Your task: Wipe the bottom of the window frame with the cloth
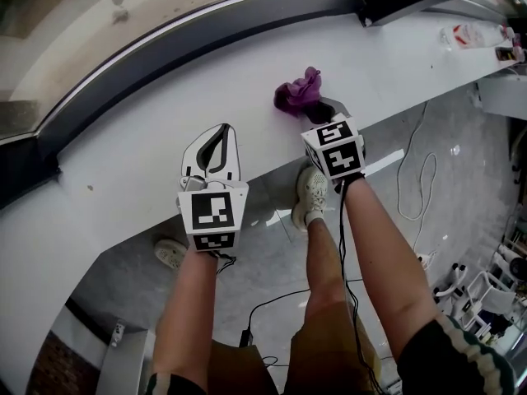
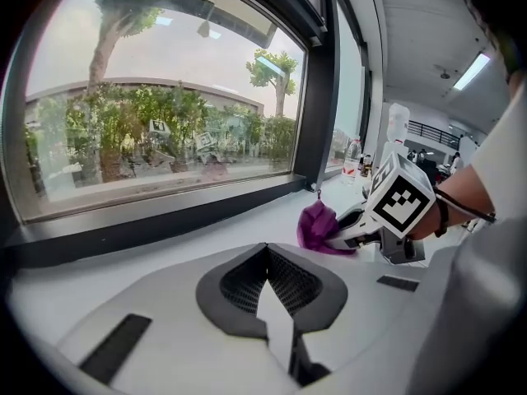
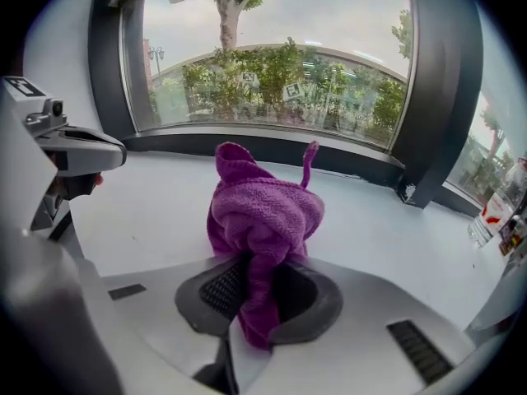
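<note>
Two hand-held grippers work over a white sill in the head view. The right hand-held gripper is clenched on a purple cloth bunched at its 12 o'clock, and the dark window frame runs well beyond that, also toward 12. The cloth sits short of the frame, so wiping looks not yet begun. The left hand-held gripper rests at the right one's 9 o'clock, likely parked out of the wiping path. The marker cube hides where the right jaws meet the cloth.

From the left gripper view, the left hand-held gripper's jaws are together at their tips with nothing between them. The cloth shows at 2 o'clock, apparently down on the sill, though the contact is too small to confirm. Small bottles at the far corner are too blurred to identify.

From the right gripper view, the right hand-held gripper's pads pinch a hanging fold of the cloth, leaving the bulk wadded ahead of the tips. That suits pushing it along the frame's bottom rail. The wad blocks the rail stretch directly at 12 o'clock. At 9 o'clock the left hand-held gripper is cut off by the picture's edge, and a bottle at 3 o'clock is only partly in view.
</note>
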Tool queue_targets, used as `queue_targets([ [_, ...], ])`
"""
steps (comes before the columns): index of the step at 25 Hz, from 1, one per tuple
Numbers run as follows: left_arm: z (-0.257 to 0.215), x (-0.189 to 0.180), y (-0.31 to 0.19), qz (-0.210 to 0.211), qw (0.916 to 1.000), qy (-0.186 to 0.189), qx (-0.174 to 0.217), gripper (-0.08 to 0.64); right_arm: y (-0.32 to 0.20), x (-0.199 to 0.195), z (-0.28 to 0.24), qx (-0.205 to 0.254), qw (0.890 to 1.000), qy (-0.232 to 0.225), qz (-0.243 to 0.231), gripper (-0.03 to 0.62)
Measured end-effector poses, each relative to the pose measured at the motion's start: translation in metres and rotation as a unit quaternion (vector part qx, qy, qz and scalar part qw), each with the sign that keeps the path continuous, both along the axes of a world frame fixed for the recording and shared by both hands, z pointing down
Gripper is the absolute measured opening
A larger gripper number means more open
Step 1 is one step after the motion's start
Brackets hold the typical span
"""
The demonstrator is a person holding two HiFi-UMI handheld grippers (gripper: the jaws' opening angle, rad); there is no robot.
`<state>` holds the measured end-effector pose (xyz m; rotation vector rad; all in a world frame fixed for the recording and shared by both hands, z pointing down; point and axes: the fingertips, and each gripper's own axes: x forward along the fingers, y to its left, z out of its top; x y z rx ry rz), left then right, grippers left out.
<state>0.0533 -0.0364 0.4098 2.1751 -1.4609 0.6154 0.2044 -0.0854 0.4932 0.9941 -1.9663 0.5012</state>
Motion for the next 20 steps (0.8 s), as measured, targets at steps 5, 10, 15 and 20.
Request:
queue_targets([
  [5,-0.002,-0.029,0.012,-0.008,1.0,-0.003,0.0,0.009,0.015,-0.039,-0.001,-0.001,1.0,-0.006,-0.007,0.071],
  [10,-0.004,-0.049,0.02,-0.013,0.9999,-0.003,0.002,0.009,0.03,-0.072,-0.001,-0.006,1.0,-0.011,-0.022,0.071],
  [15,-0.003,-0.069,0.03,-0.018,0.9998,-0.005,0.002,0.009,0.042,-0.1,-0.001,-0.008,0.999,-0.013,-0.035,0.071],
  [20,-0.004,-0.095,0.04,-0.031,0.9995,-0.009,-0.002,0.009,0.049,-0.12,-0.002,-0.009,0.999,-0.015,-0.034,0.071],
])
